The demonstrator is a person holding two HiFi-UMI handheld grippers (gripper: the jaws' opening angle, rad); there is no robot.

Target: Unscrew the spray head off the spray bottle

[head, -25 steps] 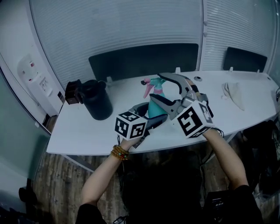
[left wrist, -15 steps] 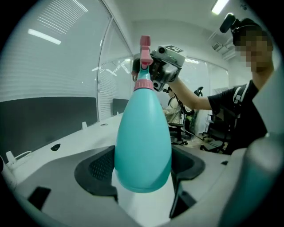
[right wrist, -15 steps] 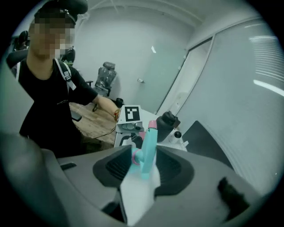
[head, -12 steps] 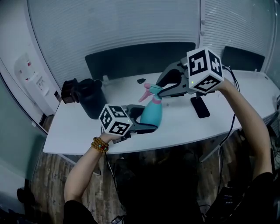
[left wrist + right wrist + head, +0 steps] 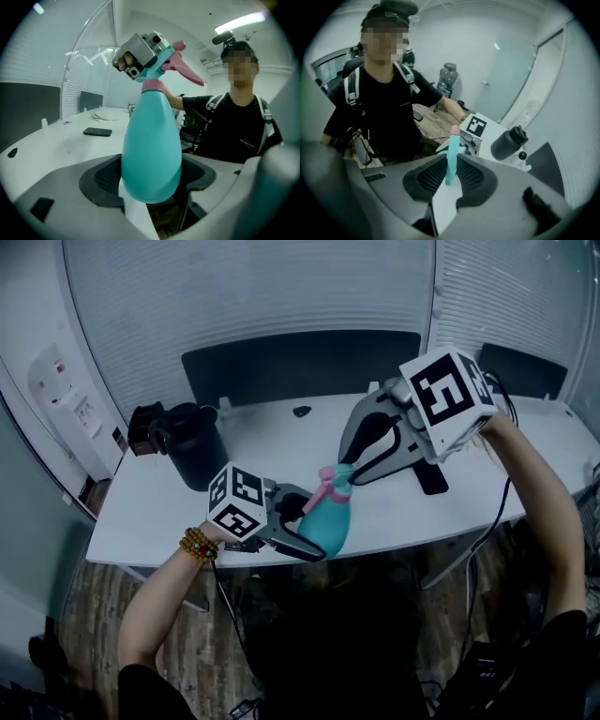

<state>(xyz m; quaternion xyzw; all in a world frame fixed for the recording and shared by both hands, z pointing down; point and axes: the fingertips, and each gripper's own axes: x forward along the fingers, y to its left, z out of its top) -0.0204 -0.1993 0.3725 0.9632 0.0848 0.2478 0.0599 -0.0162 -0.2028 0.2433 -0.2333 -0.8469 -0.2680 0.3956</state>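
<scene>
Spray bottle (image 5: pixel 152 140), tilted over the near edge of the surface (image 5: pixel 394 512), is clamped by the left tongs (image 5: pixel 152 180) while the right tongs (image 5: pixel 450 174), just closing, pinch the spray head (image 5: pixel 451 152); turning should follow the neck axis, with the body kept fixed.

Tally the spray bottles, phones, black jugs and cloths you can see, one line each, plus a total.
Spray bottle: 1
Phone: 1
Black jug: 1
Cloth: 1
Total: 4
</scene>
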